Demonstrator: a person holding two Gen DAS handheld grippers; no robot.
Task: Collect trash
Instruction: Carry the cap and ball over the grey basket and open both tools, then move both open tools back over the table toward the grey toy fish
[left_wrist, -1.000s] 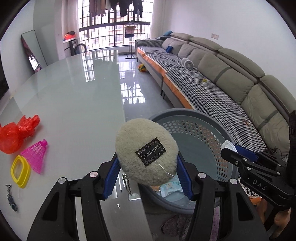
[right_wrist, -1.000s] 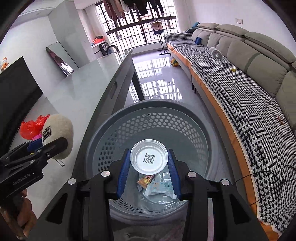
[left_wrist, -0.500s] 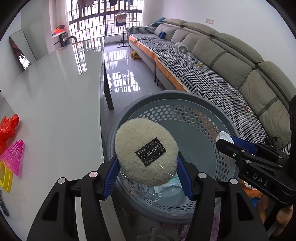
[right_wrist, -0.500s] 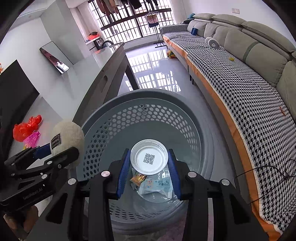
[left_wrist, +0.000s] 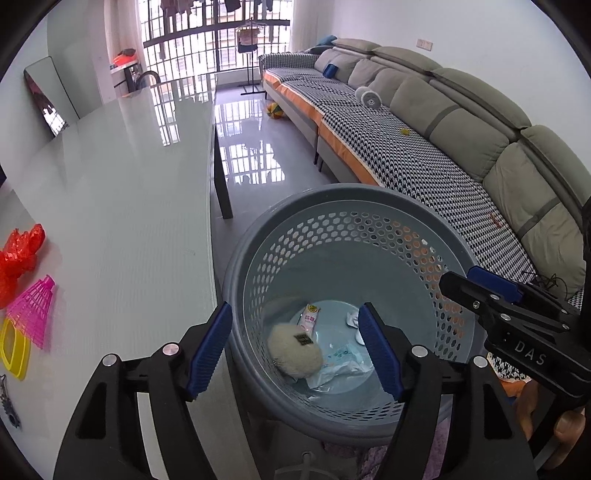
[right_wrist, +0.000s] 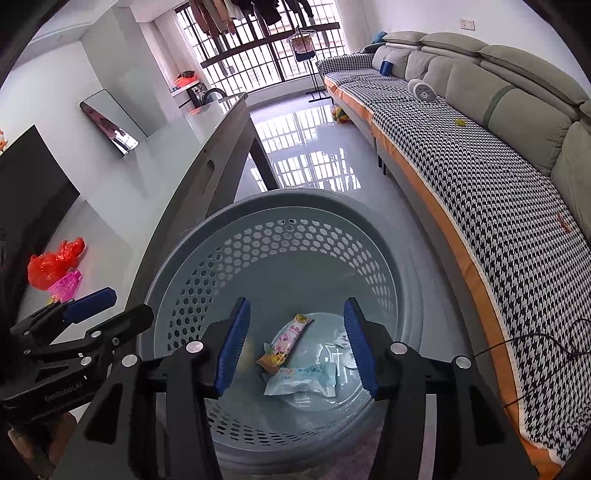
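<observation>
Just then I had both tongs over the round grey perforated plastic basket (left_wrist: 332, 221): the left tongs (left_wrist: 295, 345) and the right tongs (right_wrist: 295, 345) had just been opening, and both stood apart with nothing between their blue pads. The fluffy cream puff with a black label (left_wrist: 293, 356) lay on the basket's floor beside a pink snack wrapper (right_wrist: 291, 338) and a pale blue packet (right_wrist: 303, 380). I judged the drop step finished. On the glossy grey tabletop (left_wrist: 110, 206) a crumpled red plastic bag (left_wrist: 18, 258), a pink mesh shuttlecock (left_wrist: 35, 310) and a yellow plastic ring (left_wrist: 14, 354) remained, so my next move called for swinging the left tongs there to grasp one.
</observation>
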